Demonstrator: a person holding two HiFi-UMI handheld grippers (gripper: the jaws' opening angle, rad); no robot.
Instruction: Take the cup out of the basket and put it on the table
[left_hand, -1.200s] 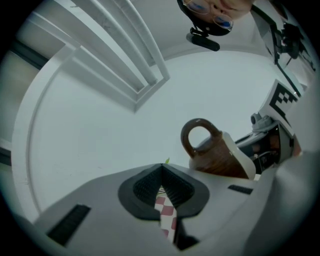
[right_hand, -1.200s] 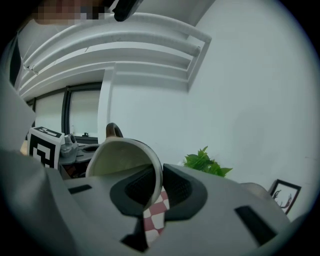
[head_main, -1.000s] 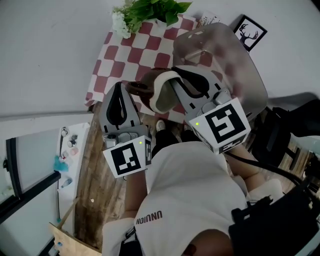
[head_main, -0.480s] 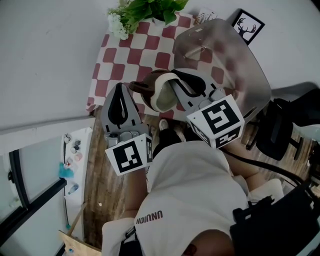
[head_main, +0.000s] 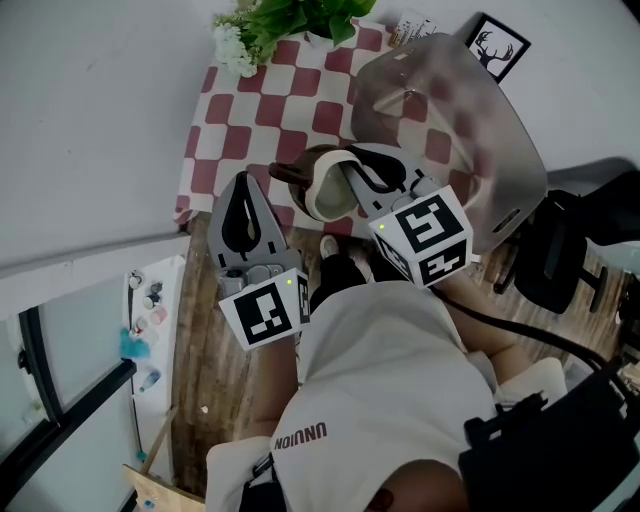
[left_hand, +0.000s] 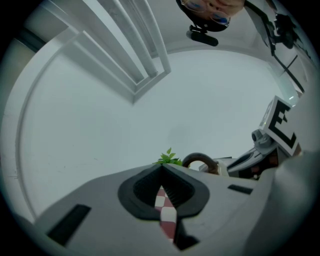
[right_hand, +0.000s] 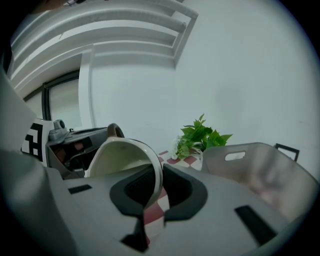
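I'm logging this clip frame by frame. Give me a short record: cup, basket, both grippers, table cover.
cup: tilted, cream inside, brown outside, out of the basket, over the checkered cloth
right gripper: shut on the cup's rim
left gripper: shut, nothing between its jaws
basket: translucent grey, right of the cup in the head view
checkered cloth: red and white, plant at its far edge
contact: cannot tell whether cup touches cloth

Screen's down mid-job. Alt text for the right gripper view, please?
The right gripper clamps its jaws on the rim of a cream cup, tipped on its side above a red-and-white checked cloth. A leafy plant and the grey basket stand to the right.
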